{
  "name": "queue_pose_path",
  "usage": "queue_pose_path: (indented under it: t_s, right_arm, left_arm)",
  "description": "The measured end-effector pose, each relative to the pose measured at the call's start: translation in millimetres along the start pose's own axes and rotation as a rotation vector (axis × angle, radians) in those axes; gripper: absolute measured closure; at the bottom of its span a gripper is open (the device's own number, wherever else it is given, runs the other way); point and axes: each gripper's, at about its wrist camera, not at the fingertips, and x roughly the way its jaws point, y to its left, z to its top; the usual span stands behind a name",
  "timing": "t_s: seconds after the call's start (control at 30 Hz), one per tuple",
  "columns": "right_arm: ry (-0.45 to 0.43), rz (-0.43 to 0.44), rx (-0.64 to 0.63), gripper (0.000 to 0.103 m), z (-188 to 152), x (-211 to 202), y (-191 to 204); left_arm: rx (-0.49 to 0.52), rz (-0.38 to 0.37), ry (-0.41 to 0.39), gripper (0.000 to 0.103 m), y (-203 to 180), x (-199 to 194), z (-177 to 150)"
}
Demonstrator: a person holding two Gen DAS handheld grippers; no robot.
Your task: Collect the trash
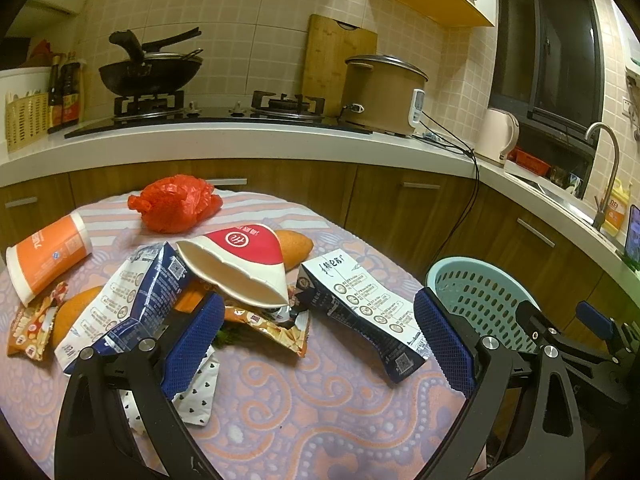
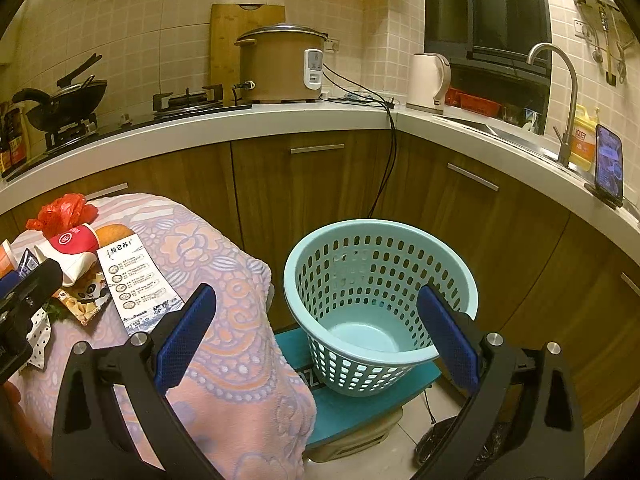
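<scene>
Now both sets of jaws apart, empty — left gripper [image 1: 316,344] over litter pile, crushed red cup [image 1: 240,264] at 12 o'clock; pinch rim, carry to basket [image 2: 380,304] under right gripper [image 2: 316,336].

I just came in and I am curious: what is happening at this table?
A person is clearing trash with two handheld grippers. The left gripper hovers with open jaws over the pile on the table: a crushed paper cup, cartons and wrappers. The right gripper waits open before the blue basket, which is empty.
</scene>
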Motion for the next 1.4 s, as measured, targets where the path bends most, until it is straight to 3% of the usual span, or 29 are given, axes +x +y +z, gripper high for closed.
queue_pose_path:
  t_s: [1.07,1.2,1.3,1.4]
  right_arm:
    - [-0.013,0.013,-0.013,0.008,2,-1,5]
    - [-0.026,0.045,-0.037,0.023,7,-4,12]
    - [-0.023,0.11,-0.063,0.039,10,-4,23]
    - [-0.01,0.186,-0.091,0.046,11,-2,37]
  left_arm:
    - [0.012,0.018,-0.003,0.01,-2,-2,1]
    - [0.032,0.066,-0.004,0.011,3,-15,5]
    - [0.023,0.11,-0.019,0.011,19,-35,12]
    - [-0.008,0.136,-0.008,0.011,48,-50,16]
